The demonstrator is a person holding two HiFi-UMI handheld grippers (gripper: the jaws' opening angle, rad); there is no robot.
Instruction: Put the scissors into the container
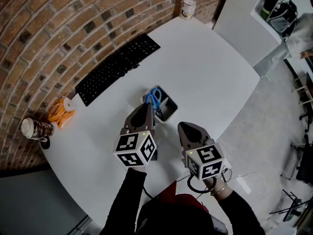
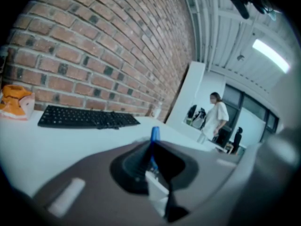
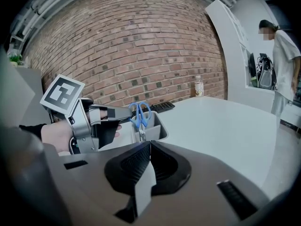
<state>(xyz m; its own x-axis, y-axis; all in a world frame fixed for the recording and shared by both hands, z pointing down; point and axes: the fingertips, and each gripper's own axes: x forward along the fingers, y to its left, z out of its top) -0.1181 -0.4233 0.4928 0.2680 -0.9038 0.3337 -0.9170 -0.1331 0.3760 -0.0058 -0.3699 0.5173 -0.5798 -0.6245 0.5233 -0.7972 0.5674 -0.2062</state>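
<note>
Left gripper point(image 1: 148, 107) clamped on the blue-handled metal scissors point(image 1: 154, 98) at the small grey rectangular plastic container point(image 1: 169, 110).
The scissors stand upright in the container's end nearer the black keyboard point(image 1: 117, 67), blades down and handles above the rim, with one handle pinched between the left jaws. The right gripper point(image 1: 184, 127) hovers just beside the container over the white table point(image 1: 210, 72), jaws pressed together on nothing.

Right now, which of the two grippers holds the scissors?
The left gripper: its jaws pinch the blue scissors standing in the container. The right gripper is shut and empty.
</note>
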